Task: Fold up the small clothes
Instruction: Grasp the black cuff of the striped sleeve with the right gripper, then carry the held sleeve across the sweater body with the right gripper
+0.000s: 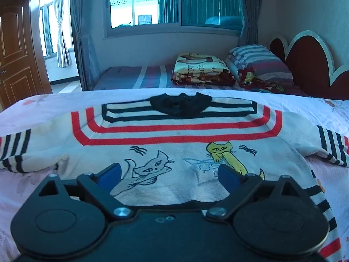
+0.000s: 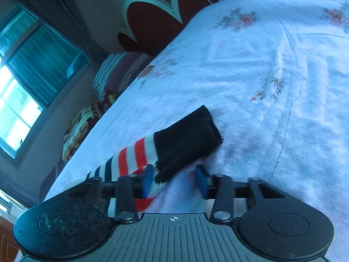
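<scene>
A kid's sweater (image 1: 174, 135) is lying flat and face up on the bed (image 1: 43, 107), which is wearing a pale floral sheet, with the black collar (image 1: 181, 104) pointing away toward the window (image 1: 174, 2). Red and black stripes are running around the yoke, and cat drawings are sitting lower on the chest.

The left tool (image 1: 169, 173) is hovering over the hem end with its blue fingers (image 1: 109, 174) spread wide, nothing between them.

The right tool (image 2: 174, 179) is sitting partly spread at the end of the sleeve (image 2: 135, 157); the black cuff (image 2: 187, 137) is lying across in front of it and one corner is dipping between the fingers. It's blurry there, and the fingers aren't pressed together on it.

Around it: a folded printed blanket (image 1: 200, 69) and a striped pillow (image 1: 259, 61) are lying on a second bed (image 1: 139, 78) behind, by a red scalloped headboard (image 1: 314, 65). Grey curtains (image 1: 80, 32) are hanging at the window and a wooden door (image 1: 13, 54) is standing off left. Nothing is lying on top of the sweater.
</scene>
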`<control>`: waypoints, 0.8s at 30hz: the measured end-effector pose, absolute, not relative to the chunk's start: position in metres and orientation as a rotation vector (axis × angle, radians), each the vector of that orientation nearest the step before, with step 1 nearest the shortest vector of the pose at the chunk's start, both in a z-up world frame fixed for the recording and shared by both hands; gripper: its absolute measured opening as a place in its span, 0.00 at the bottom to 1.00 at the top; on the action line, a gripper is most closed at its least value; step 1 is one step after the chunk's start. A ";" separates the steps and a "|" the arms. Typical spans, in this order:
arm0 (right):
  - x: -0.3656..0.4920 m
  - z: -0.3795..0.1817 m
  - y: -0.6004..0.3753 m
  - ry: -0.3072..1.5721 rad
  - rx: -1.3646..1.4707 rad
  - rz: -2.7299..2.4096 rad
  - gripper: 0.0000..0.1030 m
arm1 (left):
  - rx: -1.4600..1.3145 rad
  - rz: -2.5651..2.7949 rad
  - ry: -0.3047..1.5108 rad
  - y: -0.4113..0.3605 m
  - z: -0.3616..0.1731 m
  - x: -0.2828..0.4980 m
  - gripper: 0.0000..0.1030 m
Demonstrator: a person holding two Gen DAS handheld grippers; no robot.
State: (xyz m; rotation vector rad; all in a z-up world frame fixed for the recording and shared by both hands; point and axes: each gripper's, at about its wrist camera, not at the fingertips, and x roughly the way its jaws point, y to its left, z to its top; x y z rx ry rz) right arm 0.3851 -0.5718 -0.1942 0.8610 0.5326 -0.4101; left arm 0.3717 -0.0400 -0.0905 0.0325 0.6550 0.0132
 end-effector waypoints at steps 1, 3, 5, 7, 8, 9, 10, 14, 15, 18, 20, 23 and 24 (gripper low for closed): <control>0.386 -0.195 -0.574 0.530 0.858 -0.408 0.27 | 0.031 0.011 0.661 -0.041 -0.092 0.374 0.92; 0.387 -0.195 -0.578 0.522 0.866 -0.405 0.25 | 0.034 0.016 0.670 -0.043 -0.094 0.378 0.92; 0.388 -0.195 -0.582 0.529 0.858 -0.408 0.05 | 0.043 0.022 0.678 -0.043 -0.095 0.382 0.92; 0.387 -0.186 -0.583 0.523 0.817 -0.397 0.05 | 0.052 0.032 0.682 -0.042 -0.091 0.386 0.92; 0.382 -0.171 -0.576 0.467 0.737 -0.370 0.05 | 0.054 0.035 0.677 -0.040 -0.089 0.388 0.92; 0.379 -0.163 -0.570 0.403 0.676 -0.338 0.05 | 0.061 0.039 0.668 -0.039 -0.086 0.389 0.94; 0.384 -0.168 -0.573 0.439 0.676 -0.365 0.05 | 0.070 0.047 0.666 -0.037 -0.085 0.390 0.95; 0.392 -0.180 -0.590 0.509 0.750 -0.409 0.05 | 0.071 0.077 0.670 -0.021 -0.077 0.390 0.95; 0.393 -0.173 -0.583 0.502 0.718 -0.402 0.05 | 0.075 0.087 0.671 -0.017 -0.076 0.388 0.95; 0.400 -0.160 -0.567 0.509 0.670 -0.394 0.05 | 0.071 0.115 0.693 0.001 -0.078 0.385 0.95; 0.403 -0.148 -0.552 0.502 0.636 -0.368 0.05 | 0.079 0.131 0.712 0.012 -0.079 0.382 0.95; 0.418 -0.127 -0.510 0.484 0.551 -0.275 0.05 | 0.075 0.144 0.716 0.029 -0.080 0.376 0.94; 0.422 -0.121 -0.493 0.476 0.528 -0.231 0.05 | 0.063 0.149 0.720 0.035 -0.081 0.375 0.94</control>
